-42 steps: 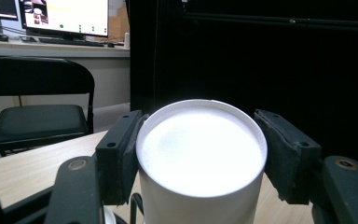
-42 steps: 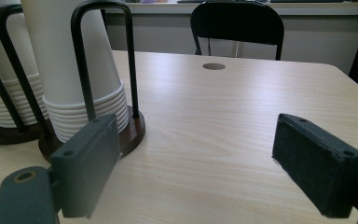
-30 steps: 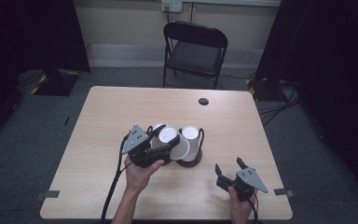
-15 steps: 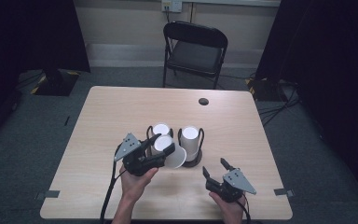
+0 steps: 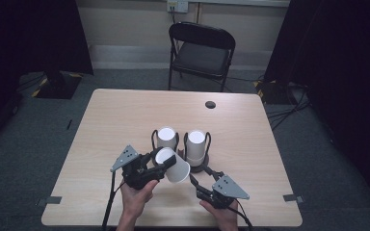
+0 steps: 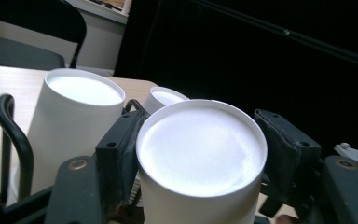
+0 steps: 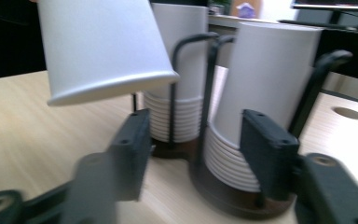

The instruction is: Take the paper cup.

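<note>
Two stacks of upside-down white paper cups stand in black wire holders mid-table: the left stack and the right stack. My left gripper is shut on a single white cup, held tilted just in front of the left stack, base toward its camera. My right gripper is low at the front right and points at the holders' bases. Its jaws have just been closing and stand apart with nothing gripped between them.
The light wooden table has a round cable hole at the back right. A black folding chair stands behind the table. Bare tabletop lies left of and behind the holders.
The left gripper drew the single cup down and toward the front, away from the left stack. The right gripper slid left toward the holders, and its jaws narrowed.
</note>
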`<act>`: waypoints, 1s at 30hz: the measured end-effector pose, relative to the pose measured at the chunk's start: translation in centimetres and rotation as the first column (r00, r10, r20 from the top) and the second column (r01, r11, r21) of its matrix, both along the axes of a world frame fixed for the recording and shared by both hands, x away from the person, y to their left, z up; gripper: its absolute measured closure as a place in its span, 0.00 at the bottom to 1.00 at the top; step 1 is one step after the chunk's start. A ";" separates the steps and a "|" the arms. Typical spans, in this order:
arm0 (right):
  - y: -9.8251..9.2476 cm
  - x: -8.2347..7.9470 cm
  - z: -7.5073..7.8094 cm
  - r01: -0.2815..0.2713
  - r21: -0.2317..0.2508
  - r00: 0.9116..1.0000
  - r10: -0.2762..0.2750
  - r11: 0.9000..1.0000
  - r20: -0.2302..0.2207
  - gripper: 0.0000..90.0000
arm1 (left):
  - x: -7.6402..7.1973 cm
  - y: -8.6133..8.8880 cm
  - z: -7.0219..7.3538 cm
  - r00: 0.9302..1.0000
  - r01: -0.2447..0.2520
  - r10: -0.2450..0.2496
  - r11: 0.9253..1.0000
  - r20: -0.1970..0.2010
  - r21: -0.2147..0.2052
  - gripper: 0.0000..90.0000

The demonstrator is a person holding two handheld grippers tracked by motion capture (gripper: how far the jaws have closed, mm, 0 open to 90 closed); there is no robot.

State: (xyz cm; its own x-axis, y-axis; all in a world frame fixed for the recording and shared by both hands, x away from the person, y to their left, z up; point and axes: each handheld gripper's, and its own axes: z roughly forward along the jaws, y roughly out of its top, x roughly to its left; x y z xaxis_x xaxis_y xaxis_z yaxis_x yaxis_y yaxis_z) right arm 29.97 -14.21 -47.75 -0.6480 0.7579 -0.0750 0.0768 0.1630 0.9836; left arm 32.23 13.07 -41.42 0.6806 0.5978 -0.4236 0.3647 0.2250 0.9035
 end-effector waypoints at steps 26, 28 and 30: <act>0.9 -0.3 0.0 -0.127 -0.016 0.978 0.128 0.992 0.166 0.82 | -0.6 -0.9 -1.0 0.983 0.113 -0.134 0.981 -0.126 -0.160 0.39; 0.9 -0.2 0.0 -0.134 -0.013 0.977 0.134 0.991 0.167 0.82 | -0.6 -0.8 -1.0 0.982 0.115 -0.136 0.980 -0.128 -0.163 0.39; 0.8 -0.1 0.1 -0.140 -0.013 0.975 0.140 0.990 0.172 0.83 | -0.5 -0.7 -1.1 0.980 0.119 -0.144 0.977 -0.136 -0.177 0.39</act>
State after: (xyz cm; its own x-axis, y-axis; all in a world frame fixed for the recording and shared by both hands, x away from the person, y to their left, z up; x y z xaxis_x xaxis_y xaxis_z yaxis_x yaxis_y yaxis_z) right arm 29.88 -13.41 -47.65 -0.7250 0.6605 -0.1951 -0.1171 0.1610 0.9800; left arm 31.77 12.38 -42.55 0.6716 0.4195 -0.6108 0.5270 0.3090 0.7917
